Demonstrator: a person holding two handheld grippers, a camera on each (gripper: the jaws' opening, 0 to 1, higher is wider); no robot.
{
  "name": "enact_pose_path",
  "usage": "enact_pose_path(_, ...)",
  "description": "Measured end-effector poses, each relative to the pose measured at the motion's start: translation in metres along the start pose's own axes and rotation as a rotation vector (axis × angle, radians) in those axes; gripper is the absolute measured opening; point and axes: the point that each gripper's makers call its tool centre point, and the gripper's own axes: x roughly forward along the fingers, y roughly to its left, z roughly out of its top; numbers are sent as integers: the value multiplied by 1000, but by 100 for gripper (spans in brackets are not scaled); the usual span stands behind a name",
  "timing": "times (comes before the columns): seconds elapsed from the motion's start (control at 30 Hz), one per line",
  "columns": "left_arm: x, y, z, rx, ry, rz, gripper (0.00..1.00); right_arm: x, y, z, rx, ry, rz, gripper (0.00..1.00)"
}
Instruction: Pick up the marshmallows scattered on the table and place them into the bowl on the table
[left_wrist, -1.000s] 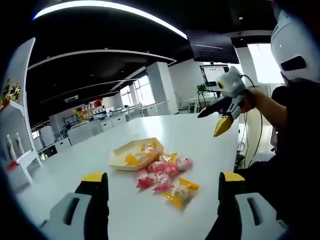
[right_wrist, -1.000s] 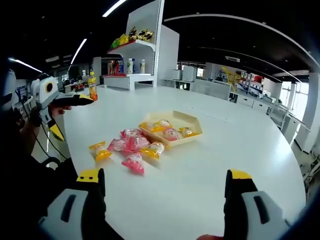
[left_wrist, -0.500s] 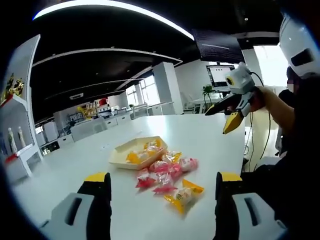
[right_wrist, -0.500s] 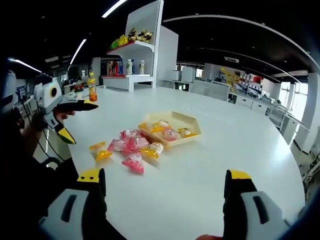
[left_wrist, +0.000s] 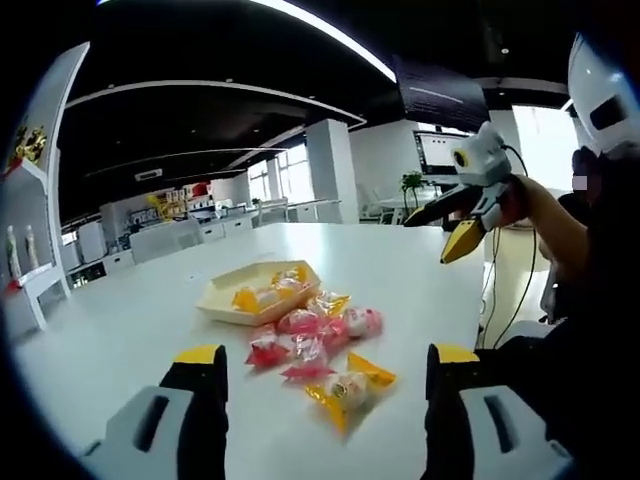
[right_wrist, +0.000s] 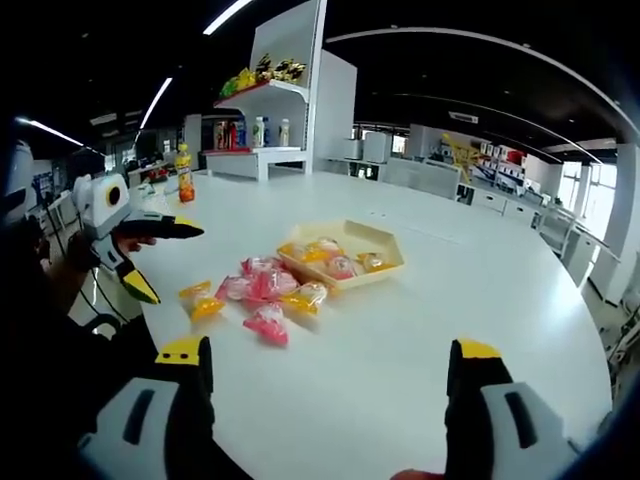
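Several wrapped marshmallows (left_wrist: 311, 336) in pink and yellow wrappers lie in a loose pile on the white table (left_wrist: 120, 340), and a few more sit inside the shallow cream hexagonal bowl (left_wrist: 216, 300) just behind them. My left gripper (left_wrist: 327, 355) is open, low over the table, its jaws framing the pile from the near side. In the right gripper view the pile (right_wrist: 262, 290) and bowl (right_wrist: 388, 243) are at mid-table, with my right gripper (right_wrist: 328, 350) open and well short of them. Each gripper appears in the other's view, held in the air: left gripper (right_wrist: 170, 262), right gripper (left_wrist: 432, 236).
A white shelf unit (right_wrist: 268, 120) with bottles and snack bags stands beyond the table. An orange bottle (right_wrist: 185, 172) stands near the table's far edge. The person's arm (left_wrist: 560, 232) and dark body sit at the table edge. Office desks fill the background.
The left gripper has dropped lower and come closer to the marshmallow pile; in the right gripper view it has moved down and towards the table. The right gripper has hardly shifted.
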Motion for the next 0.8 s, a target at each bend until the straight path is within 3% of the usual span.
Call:
enact_pose_path(0.6,11,-6,-21,-29,37,15,77,3,0,-7,9,17,3,92)
enact_pose_path(0.8,15,-2,-26,-39,44,51,74,4,-1,-7,12,19,3,92)
